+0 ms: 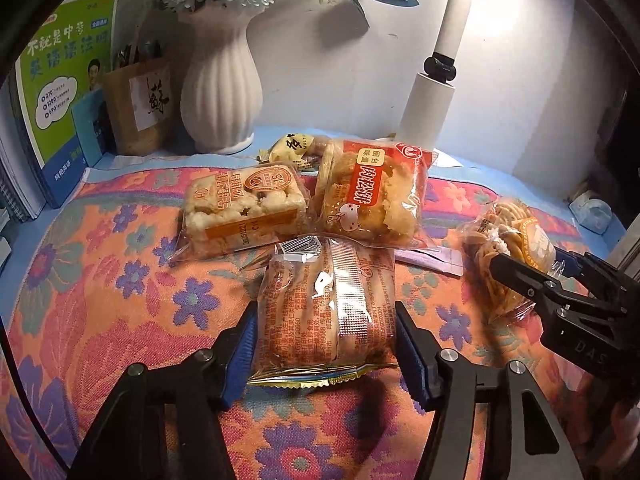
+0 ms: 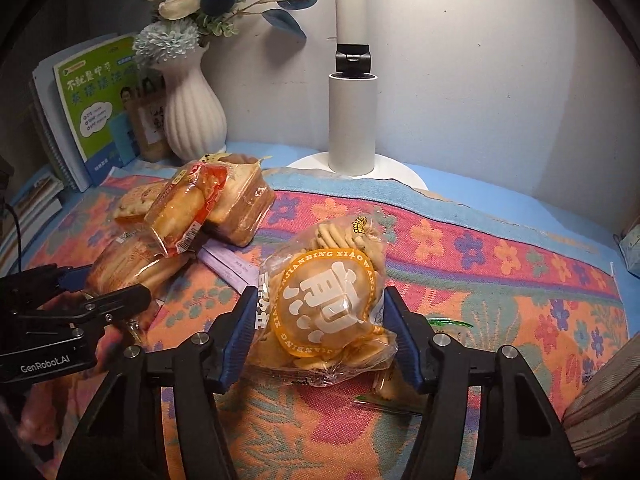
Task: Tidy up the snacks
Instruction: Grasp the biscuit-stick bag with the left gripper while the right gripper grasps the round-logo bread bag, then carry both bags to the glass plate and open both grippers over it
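Note:
My left gripper (image 1: 326,340) is shut on a clear packet of orange-printed cakes (image 1: 328,292), which lies back side up on the floral cloth (image 1: 120,300); a blue pad presses each long side. From the right wrist view this gripper (image 2: 108,280) shows at the left edge on the same packet (image 2: 132,260). My right gripper (image 2: 320,324) is shut on a clear bag of round biscuits (image 2: 328,300) with an orange circular label. In the left wrist view the right gripper (image 1: 532,264) grips that bag (image 1: 508,240) at the far right.
Behind lie a rice-puff bar packet (image 1: 240,208), a pork-floss cake packet (image 1: 372,200), a yellow sweet (image 1: 288,146) and purple sachets (image 1: 432,258). A white vase (image 1: 220,92), a lamp (image 1: 432,96), a brown paper bag (image 1: 140,108) and books (image 1: 64,92) line the back.

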Tool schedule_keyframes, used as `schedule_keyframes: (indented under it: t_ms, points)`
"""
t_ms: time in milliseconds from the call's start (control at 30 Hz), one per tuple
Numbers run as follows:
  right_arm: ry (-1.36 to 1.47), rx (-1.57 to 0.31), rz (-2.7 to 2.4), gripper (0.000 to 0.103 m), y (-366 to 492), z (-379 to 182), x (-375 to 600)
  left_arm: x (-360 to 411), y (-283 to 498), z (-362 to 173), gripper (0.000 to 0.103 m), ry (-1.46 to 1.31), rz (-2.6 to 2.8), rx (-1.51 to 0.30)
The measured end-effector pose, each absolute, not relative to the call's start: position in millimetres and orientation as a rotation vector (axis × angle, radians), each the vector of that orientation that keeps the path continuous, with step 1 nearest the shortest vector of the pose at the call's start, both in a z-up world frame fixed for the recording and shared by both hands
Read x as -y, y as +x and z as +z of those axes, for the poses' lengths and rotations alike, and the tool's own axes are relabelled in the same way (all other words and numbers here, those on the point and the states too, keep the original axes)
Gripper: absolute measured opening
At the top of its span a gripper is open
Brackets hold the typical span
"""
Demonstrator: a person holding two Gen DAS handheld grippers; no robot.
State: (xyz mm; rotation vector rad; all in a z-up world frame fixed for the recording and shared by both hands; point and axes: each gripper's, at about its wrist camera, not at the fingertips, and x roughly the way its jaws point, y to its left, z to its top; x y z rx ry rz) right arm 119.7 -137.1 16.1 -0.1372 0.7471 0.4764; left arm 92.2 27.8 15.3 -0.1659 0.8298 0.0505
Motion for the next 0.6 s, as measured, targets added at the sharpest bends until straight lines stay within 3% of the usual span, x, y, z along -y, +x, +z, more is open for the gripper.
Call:
schedule_keyframes:
  t_ms: [333, 600]
  points:
    - [-0.041, -0.776, 0.537, 0.059, 87.1, 26.6, 156.7, -17.2, 76.1, 19.2, 0.057, -0.143, -0.006, -0.837]
    - [-0.020, -0.831, 0.595, 0.059, 13.7, 28.9, 190.0, 19.1, 8.1, 22.1, 0.057, -0.131, -0.113, -0.869]
